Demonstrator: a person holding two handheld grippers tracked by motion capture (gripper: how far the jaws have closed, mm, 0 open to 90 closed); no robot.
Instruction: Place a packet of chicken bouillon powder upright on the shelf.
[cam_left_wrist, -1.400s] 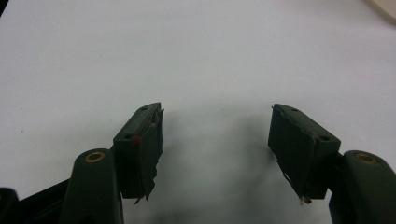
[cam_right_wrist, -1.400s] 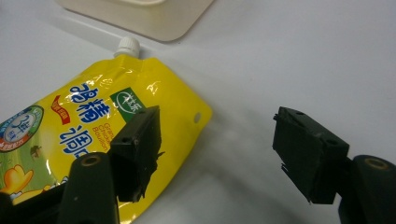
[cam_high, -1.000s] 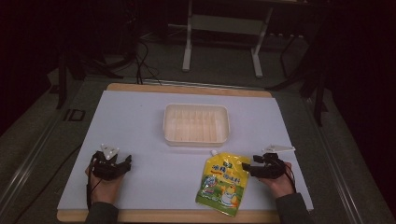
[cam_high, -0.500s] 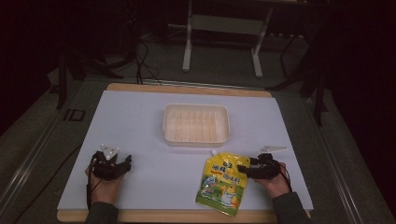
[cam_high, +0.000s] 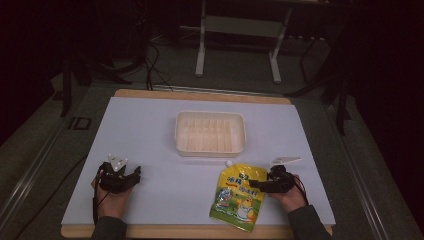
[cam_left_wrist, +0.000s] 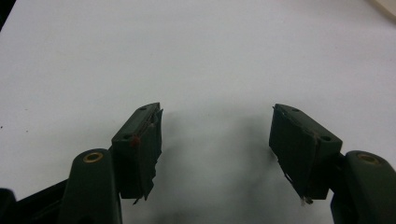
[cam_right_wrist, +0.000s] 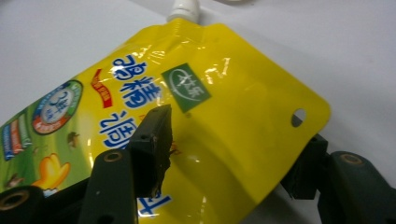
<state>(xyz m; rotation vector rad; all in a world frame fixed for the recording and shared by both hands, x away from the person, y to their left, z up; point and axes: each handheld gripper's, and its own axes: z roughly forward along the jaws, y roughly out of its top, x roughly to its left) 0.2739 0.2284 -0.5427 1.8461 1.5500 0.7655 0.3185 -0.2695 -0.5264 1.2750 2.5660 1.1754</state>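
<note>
White sheet (cam_high: 165, 130) covers the wooden table top (cam_high: 200, 95); a thin wood border shows at the far and near edges. Left half of the sheet is bare, and so is the strip between the tray and the far edge.

Count: one tray, one pouch, two grippers.

Cream rectangular plastic tray (cam_high: 210, 133) sits centre-far, empty, with a ribbed floor. All four sides have open sheet around them.

Yellow spouted drink pouch with blue lettering and a cartoon print (cam_high: 238, 196) lies flat near-right, white spout toward the tray, just short of the tray's near wall and not touching it. Its bottom edge is close to the near edge of the sheet.

Left gripper (cam_high: 131, 176) rests on the sheet near-left, well apart from tray and pouch. Jaws spread wide, nothing between them, bare sheet ahead.

Right gripper (cam_right_wrist: 229, 149) is at the pouch's right edge, jaws spread and straddling the upper right corner beside the punched hole: one jaw over the printed face, the other beyond the edge. Not pinching yet.
</note>
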